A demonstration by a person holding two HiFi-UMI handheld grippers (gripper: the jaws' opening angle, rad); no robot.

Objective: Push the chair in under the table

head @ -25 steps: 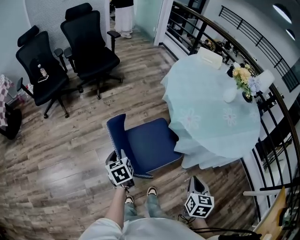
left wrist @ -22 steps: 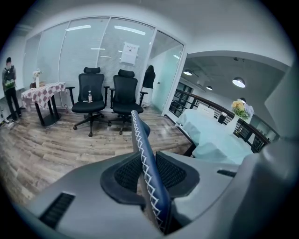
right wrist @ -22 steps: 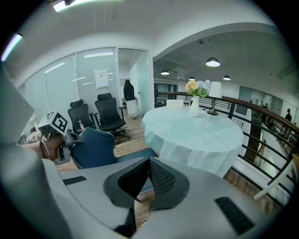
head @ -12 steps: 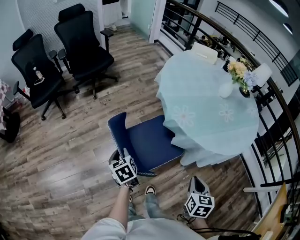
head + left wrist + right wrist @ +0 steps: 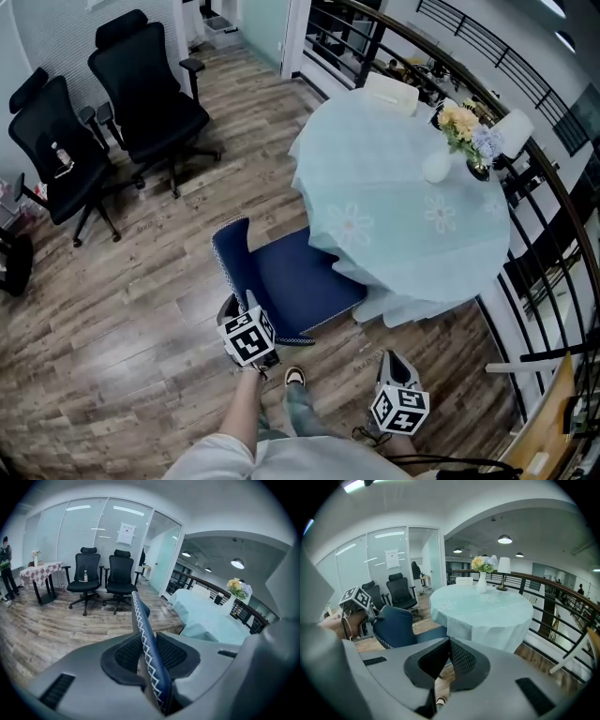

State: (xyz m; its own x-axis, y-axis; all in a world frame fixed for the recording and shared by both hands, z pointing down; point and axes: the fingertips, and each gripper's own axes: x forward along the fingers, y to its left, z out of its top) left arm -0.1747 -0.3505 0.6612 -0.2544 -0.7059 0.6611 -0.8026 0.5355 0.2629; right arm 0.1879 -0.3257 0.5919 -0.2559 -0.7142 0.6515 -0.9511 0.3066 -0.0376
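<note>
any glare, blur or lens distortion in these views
Head view: fisheye bends the railing, light sheen on the floor. Left gripper view: black round vignette, chair back soft up close. Right gripper view: same vignette, table sharp.

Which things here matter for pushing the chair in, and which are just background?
Job: blue chair, round table, left gripper clamped on the chair's back edge.
Background: black office chairs, flowers, lamp, white box on the table.

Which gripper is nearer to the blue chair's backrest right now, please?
Left. The left gripper is clamped on the top edge of the blue chair's backrest; the right gripper hangs clear of it, off to the side, gripping nothing.
</note>
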